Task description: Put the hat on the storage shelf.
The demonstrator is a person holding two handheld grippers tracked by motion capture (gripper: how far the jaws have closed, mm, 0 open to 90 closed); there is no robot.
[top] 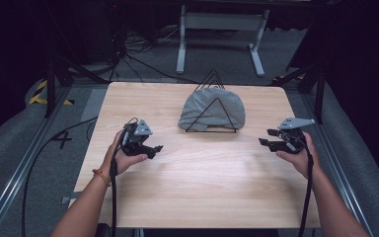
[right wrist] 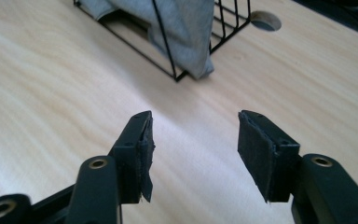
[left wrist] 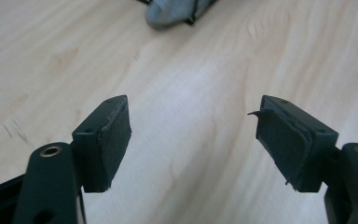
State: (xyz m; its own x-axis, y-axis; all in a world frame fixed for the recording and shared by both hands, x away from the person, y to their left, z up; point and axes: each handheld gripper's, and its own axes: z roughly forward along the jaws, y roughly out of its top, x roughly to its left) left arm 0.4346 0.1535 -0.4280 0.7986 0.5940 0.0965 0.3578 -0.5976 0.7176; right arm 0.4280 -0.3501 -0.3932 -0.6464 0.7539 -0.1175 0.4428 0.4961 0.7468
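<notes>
High view: on the near half of the table (top: 197, 192), the left gripper (top: 154, 149) and right gripper (top: 268, 138) hover with jaws parted and nothing between them, both pointing inward toward the middle. Beyond them, at the table's far centre, a grey cloth (top: 212, 109) lies draped over a black wire rack (top: 212, 121), its long axis running side to side. The rack sits ahead of and between the two grippers, well apart from each, and neither looks clearly closer.

Black "4" on floor (top: 61, 139)
</notes>
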